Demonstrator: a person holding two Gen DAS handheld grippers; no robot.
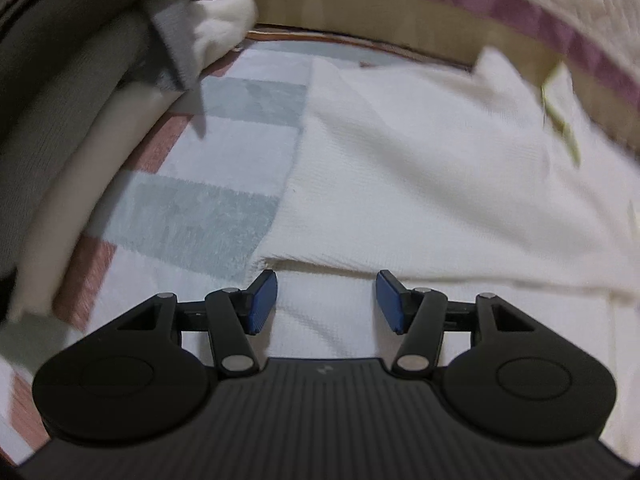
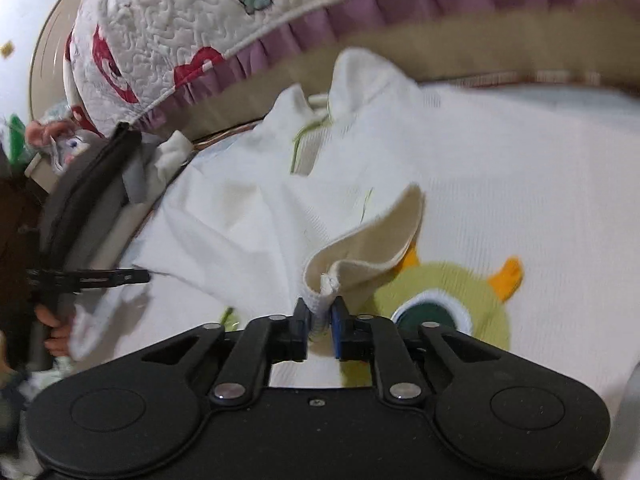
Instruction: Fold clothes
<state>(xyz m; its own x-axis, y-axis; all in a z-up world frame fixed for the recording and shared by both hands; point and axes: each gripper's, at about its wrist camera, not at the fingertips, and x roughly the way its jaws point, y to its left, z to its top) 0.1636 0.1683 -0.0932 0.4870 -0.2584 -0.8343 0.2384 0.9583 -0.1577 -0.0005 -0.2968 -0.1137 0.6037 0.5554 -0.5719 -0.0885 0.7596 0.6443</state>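
White garment (image 2: 460, 184) cuff pinched in right gripper (image 2: 320, 320) jaws; left gripper (image 1: 326, 300) jaws wide apart, empty above it.

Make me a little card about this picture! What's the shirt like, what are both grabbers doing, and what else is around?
garment: white shirt with a green one-eyed monster, lying spread out
right gripper: shut on the shirt's ribbed cuff, lifting it
left gripper: open above the shirt, holding nothing
underneath: striped towel
beside: stack of folded clothes
behind: quilted cover
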